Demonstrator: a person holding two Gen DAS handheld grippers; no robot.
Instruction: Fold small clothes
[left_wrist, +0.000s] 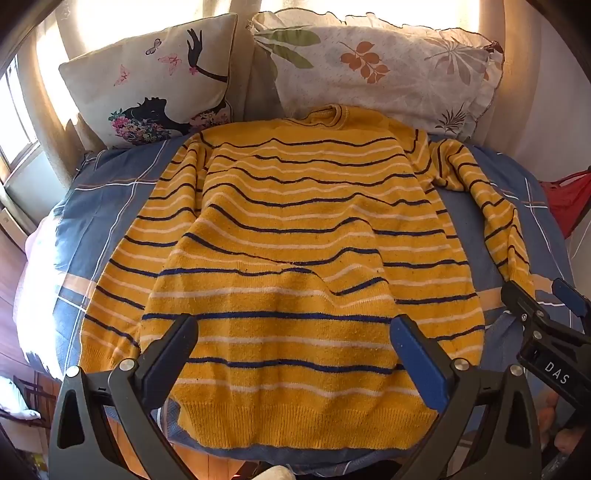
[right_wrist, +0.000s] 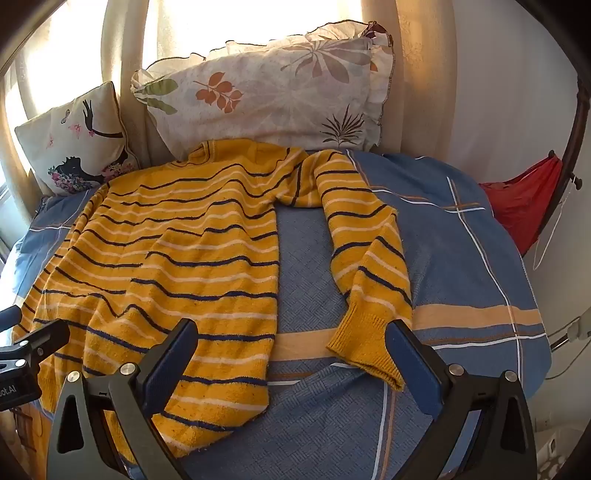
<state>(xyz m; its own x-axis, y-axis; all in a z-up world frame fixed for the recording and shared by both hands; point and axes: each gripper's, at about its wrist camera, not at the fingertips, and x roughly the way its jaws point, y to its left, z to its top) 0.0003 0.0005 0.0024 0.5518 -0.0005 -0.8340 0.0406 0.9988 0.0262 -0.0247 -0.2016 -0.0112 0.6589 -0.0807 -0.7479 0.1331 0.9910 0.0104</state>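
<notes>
A yellow striped sweater (left_wrist: 295, 251) is laid flat, front down or up cannot be told, on a bed covered by a blue checked bedspread (left_wrist: 92, 221). Its round neckline is turned toward the two pillows at the head of the bed, and its ribbed hem hangs a little over the near edge. Dark blue and white stripes are seen across the body and both sleeves.

In the left wrist view, the left gripper (left_wrist: 295, 354) is held above the lower part of the sweater, tilted downward. Its jaws are spread as wide as they go, and nothing is gripped between them; the cloth is merely seen through the gap. The right gripper (left_wrist: 543, 306) is visible at the right edge of that view, close to the cuff end of the sweater's sleeve.

In the right wrist view, the right gripper (right_wrist: 291, 350) is likewise spread fully, with nothing clamped. The sleeve (right_wrist: 369, 266) is laid out apart from the body, bent at the shoulder and run down along the bedspread, and its ribbed cuff (right_wrist: 365, 347) lies just beside the blue pad of the right-hand finger; contact cannot be told.

A butterfly-print cushion (left_wrist: 155, 81) and a leaf-print pillow (left_wrist: 376, 70) are propped against sunlit curtains (right_wrist: 122, 48). A red cloth (right_wrist: 524, 195) is seen hanging beyond the bed's far side.
</notes>
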